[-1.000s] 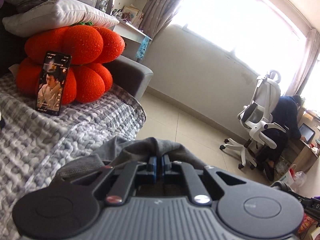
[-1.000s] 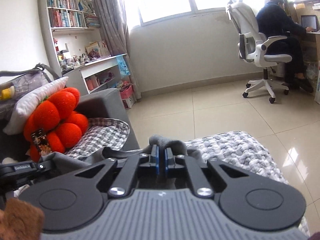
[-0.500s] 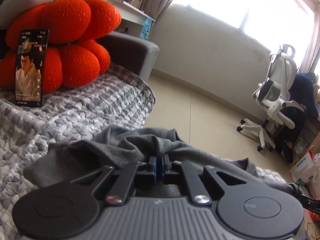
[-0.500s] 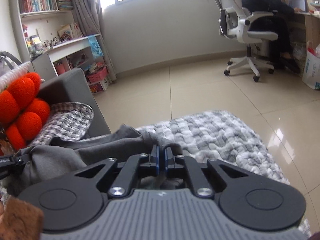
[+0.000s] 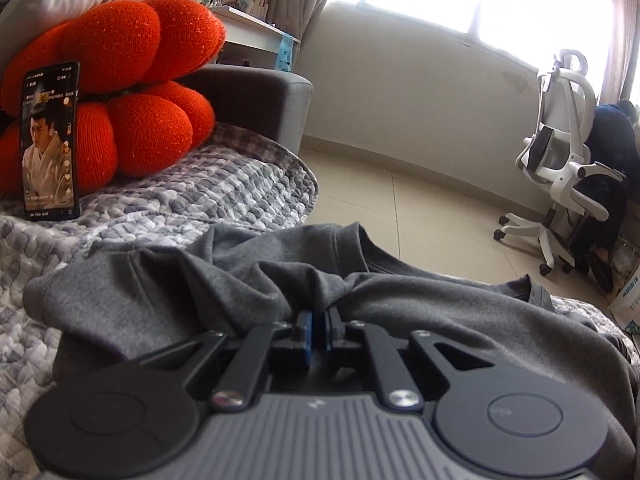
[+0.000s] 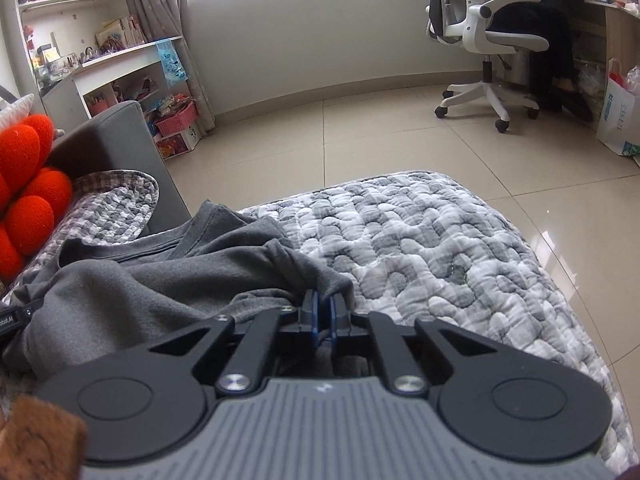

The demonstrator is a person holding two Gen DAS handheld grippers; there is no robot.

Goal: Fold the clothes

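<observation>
The grey garment (image 5: 420, 308) is pinched at its near edge by left gripper (image 5: 317, 330) and right gripper (image 6: 323, 314), their jaws beginning to open; it is spread ahead across the quilted bed (image 6: 420, 240).

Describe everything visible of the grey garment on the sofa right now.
The grey garment is a soft, matte knit top, plain dark grey, with a ribbed neckline edge and stitched hems showing. It lies crumpled in loose folds on the grey-and-white quilted blanket, its far edge near the sofa's front. The left tongs and right tongs each have a bunched fold between their blue pads, and their jaws are just opening. Nothing else touches it; the orange cushion sits apart.
</observation>
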